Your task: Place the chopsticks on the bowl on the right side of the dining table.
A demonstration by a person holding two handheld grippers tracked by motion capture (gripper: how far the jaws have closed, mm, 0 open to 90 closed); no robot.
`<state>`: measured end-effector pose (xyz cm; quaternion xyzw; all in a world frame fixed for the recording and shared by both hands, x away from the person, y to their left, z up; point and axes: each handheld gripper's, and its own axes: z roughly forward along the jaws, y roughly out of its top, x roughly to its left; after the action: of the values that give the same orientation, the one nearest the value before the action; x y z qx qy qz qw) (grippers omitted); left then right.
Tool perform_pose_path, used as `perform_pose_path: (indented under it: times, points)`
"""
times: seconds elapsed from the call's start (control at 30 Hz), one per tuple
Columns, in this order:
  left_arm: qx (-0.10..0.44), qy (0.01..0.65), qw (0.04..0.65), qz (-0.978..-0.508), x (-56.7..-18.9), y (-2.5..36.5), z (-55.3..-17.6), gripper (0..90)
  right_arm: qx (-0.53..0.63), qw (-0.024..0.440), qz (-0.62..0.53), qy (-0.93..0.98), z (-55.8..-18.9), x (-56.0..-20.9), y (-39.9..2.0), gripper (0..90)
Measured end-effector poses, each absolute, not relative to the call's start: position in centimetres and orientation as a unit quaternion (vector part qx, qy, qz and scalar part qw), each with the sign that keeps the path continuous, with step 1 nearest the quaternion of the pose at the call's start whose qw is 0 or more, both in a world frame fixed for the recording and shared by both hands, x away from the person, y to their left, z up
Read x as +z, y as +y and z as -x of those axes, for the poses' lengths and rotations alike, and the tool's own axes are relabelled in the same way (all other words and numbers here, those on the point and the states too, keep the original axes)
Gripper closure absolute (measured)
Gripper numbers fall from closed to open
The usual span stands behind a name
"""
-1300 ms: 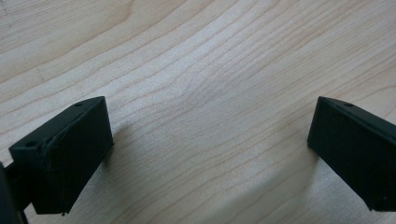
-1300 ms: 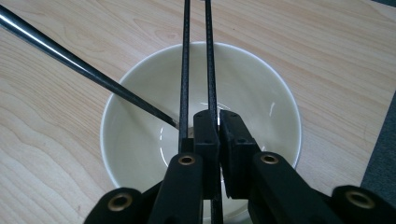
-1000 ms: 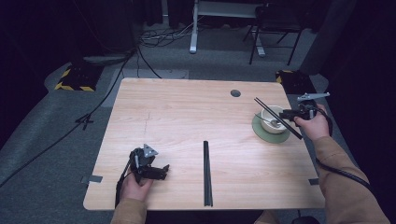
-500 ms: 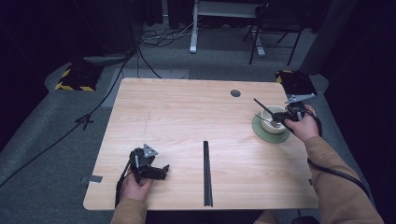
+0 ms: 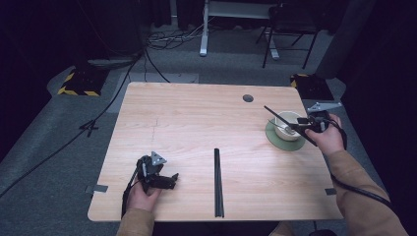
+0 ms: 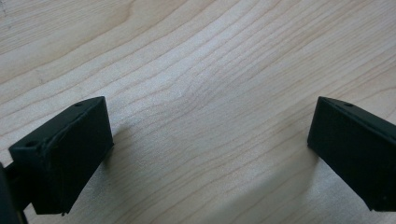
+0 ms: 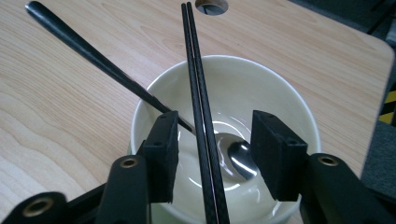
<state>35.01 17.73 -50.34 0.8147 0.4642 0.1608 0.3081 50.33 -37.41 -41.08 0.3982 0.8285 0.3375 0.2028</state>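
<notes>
Right gripper point(image 7: 212, 156), right of frame over white bowl point(image 7: 280, 88), jaws just opened, apart from black chopsticks point(image 7: 198, 93) lying across rim between them; spoon point(image 7: 93, 53) in bowl. Left gripper point(image 6: 205, 144) wide, empty, lower left on table point(image 5: 196, 118).

A pair of black chopsticks point(image 7: 201, 116) lay side by side across the rim of a cream bowl point(image 7: 285, 93), running lengthwise between the right gripper's point(image 7: 212, 149) parted jaws (touching neither pad), above a dark-handled spoon point(image 7: 140, 93) leaning inside that bowl.
</notes>
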Motion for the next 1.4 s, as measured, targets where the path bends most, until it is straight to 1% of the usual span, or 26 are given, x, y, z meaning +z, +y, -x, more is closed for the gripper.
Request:
perform_pose_path:
  times: [0.1,0.27,0.43,0.8,0.87,1.03,1.4]
  points:
    - [0.163,0.463,0.309,-0.815,-50.4,17.7,-35.0,0.2,0.338,0.214,-0.403,0.823,-49.0,-40.9,-38.4,48.8]
    - [0.163,0.464,0.309,-0.814,-50.4,17.7,-35.0,0.3,0.315,0.219,-0.407,0.829,-48.7,-41.4,-39.0,47.1]
    - [0.163,0.464,0.309,-0.814,-50.4,17.7,-35.0,0.3,0.300,0.232,-0.415,0.827,-49.1,-42.0,-39.5,47.0]
    - [0.163,0.465,0.307,-0.814,-50.3,17.7,-35.0,0.3,0.303,0.245,-0.449,0.804,-50.6,-42.0,-41.3,45.3]
    - [0.162,0.466,0.307,-0.814,-50.3,17.7,-34.9,0.3,0.318,0.241,-0.442,0.803,-50.8,-41.6,-40.9,45.2]
    - [0.166,0.468,0.309,-0.812,-50.4,17.7,-34.9,0.3,0.330,0.253,-0.433,0.800,-51.9,-40.3,-39.2,44.8]
    - [0.164,0.468,0.308,-0.812,-50.4,17.7,-34.8,0.3,0.316,0.257,-0.468,0.785,-54.8,-41.2,-37.6,42.4]
